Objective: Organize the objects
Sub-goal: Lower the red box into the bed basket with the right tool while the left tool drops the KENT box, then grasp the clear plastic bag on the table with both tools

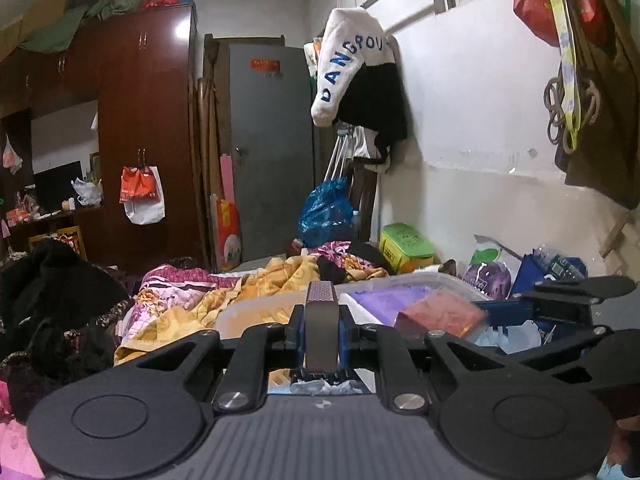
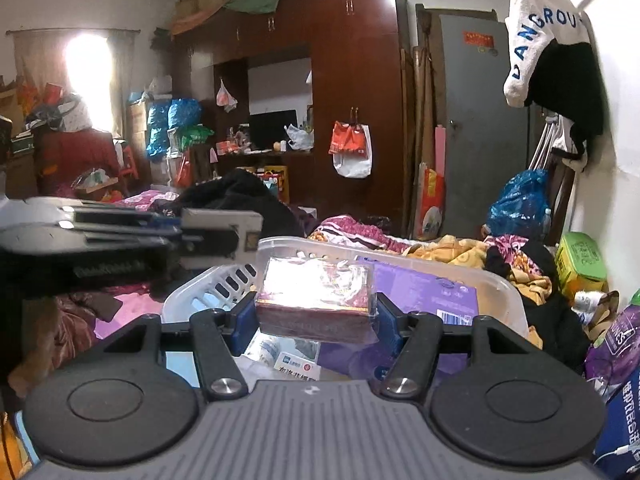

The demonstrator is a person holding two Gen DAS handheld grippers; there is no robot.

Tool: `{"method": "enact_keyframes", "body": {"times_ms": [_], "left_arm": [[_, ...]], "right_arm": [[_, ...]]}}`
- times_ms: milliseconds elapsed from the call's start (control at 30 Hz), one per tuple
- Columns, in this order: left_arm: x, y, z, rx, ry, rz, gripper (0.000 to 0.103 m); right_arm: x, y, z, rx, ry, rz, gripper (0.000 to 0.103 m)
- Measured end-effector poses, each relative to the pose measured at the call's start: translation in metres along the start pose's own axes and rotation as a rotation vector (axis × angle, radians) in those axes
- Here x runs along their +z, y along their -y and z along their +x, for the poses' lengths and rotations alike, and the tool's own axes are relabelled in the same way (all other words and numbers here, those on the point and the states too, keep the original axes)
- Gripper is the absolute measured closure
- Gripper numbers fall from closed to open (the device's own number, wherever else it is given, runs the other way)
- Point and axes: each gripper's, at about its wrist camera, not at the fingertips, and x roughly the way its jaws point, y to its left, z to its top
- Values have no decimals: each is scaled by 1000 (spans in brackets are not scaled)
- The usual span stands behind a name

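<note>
Right gripper (image 2: pixel 316 312) clamps red box (image 2: pixel 316 296) (glossy wrap) — above white basket (image 2: pixel 500 292).

The left gripper (image 1: pixel 320 336), a black two-finger tool with blue finger mounts, has its jaws drawn close on a slim grey bar with a patterned tip, which stands upright between them and touches both. In the right wrist view this same gripper reaches in level from the left edge, its fingers pointing right. The right gripper (image 2: pixel 316 312), of the same black and blue build, has its jaws pressed against the two short ends of a dark red box wrapped in clear film, gripped level between them. In the left wrist view it enters from the right edge, fingers pointing left, with the box at its tip.
</note>
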Motion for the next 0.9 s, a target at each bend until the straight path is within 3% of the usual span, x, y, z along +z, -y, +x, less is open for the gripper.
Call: {"method": "enact_keyframes", "body": {"times_ms": [200, 267, 333, 400, 667, 900], "left_arm": [[-7, 7, 7, 6, -23, 30, 81], [-7, 6, 11, 13, -32, 24, 65], [-8, 5, 13, 21, -25, 14, 33], [-8, 3, 11, 41, -8, 6, 20], [-35, 5, -25, -21, 18, 28, 18], [-108, 13, -86, -55, 49, 99, 18]], "right_arm": [[0, 0, 9, -33, -67, 8, 39], [1, 3, 11, -52, -79, 31, 32], [1, 7, 10, -74, -78, 56, 19], [0, 11, 5, -82, -65, 57, 13], [-15, 17, -27, -95, 39, 63, 0], [-90, 34, -70, -110, 41, 124, 0]]}}
